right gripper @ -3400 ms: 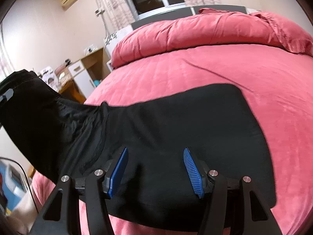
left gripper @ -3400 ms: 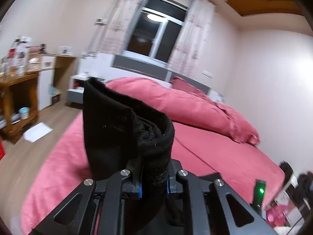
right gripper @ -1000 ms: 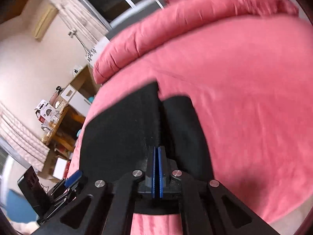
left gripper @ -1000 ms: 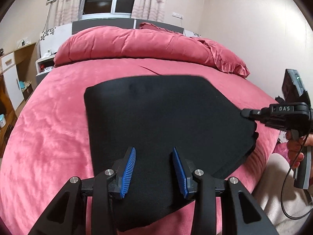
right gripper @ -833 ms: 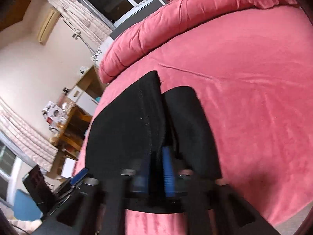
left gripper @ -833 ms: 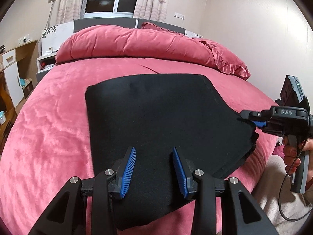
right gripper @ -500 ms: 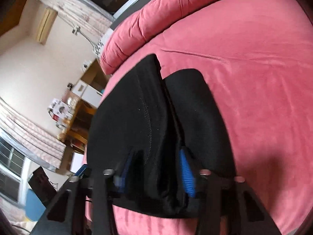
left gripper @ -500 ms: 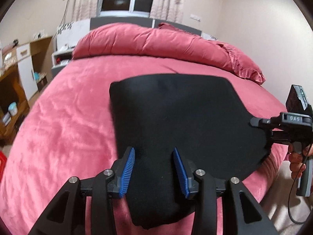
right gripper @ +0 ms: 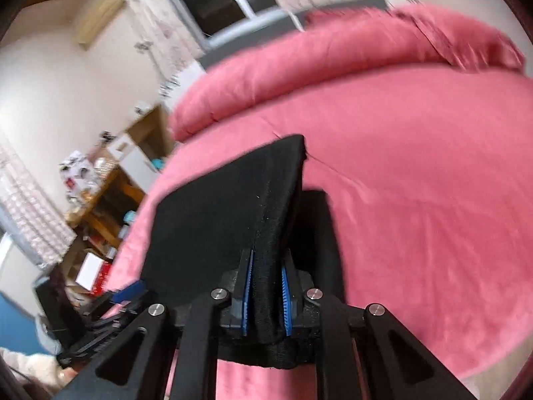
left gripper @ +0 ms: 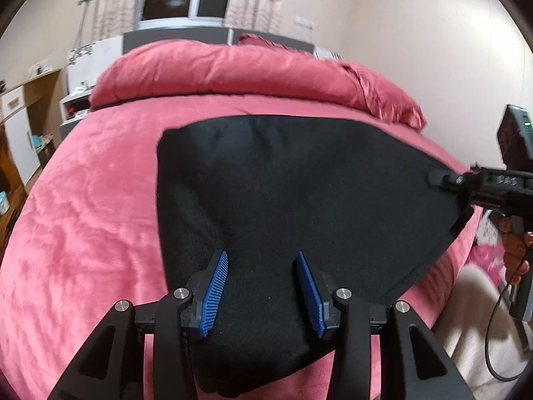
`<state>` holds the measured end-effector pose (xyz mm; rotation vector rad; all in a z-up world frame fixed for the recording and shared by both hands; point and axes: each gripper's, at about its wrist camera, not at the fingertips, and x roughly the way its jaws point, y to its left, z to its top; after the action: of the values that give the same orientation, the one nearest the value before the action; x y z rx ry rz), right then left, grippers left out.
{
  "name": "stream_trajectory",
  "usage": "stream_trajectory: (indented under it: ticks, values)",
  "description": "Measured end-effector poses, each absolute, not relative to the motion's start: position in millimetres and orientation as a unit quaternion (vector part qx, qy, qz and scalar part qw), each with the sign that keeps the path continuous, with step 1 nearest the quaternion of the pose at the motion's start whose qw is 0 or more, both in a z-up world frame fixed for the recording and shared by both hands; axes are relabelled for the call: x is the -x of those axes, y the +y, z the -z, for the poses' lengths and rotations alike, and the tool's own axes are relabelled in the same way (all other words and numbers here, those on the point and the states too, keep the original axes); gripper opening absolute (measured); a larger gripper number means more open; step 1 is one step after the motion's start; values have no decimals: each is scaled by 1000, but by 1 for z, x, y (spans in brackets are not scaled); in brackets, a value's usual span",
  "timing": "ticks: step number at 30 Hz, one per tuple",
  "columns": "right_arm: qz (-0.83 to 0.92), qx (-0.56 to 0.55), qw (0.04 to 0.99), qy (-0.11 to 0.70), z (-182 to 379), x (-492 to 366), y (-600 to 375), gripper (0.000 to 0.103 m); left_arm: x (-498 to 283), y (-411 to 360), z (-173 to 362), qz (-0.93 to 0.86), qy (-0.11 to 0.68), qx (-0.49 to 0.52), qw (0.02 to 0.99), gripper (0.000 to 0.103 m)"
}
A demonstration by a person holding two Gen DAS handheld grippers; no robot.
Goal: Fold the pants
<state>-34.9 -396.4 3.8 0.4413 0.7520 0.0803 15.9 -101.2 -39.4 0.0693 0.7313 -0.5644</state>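
Note:
The black pants (left gripper: 299, 180) lie folded flat on the pink bed (left gripper: 83, 226). My left gripper (left gripper: 263, 290) is open, its blue pads above the pants' near edge, holding nothing. My right gripper (right gripper: 266, 296) is shut on a bunched edge of the pants (right gripper: 266, 206) and lifts it into a ridge. In the left wrist view the right gripper (left gripper: 446, 180) sits at the pants' right corner.
A rolled pink duvet (left gripper: 233, 70) lies along the head of the bed. A wooden desk with clutter (right gripper: 100, 180) and boxes stand on the floor left of the bed. A person's hand (left gripper: 513, 250) and a cable are at the right.
My right gripper opened over the pants' edge, then closed on it and raised it. My left gripper stayed open and drifted a little to the left.

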Motion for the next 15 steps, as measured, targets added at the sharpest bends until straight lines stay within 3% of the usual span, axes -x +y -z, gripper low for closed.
stream_trajectory:
  ticks: [2,4,7,15]
  values:
    - [-21,-227,887,402,27,30,-406,17,-12,-108,43,270,343,-61,898,44]
    - [-22,-251,885,392,37,33,-410,20,-8,-108,43,269,338,-75,899,44]
    - [-17,-256,889,379,24,35,-412,26,-9,-98,35,277,357,-45,891,44]
    - [-3,-159,935,318,-39,18,-400,26,-52,-97,-12,274,352,21,895,44]
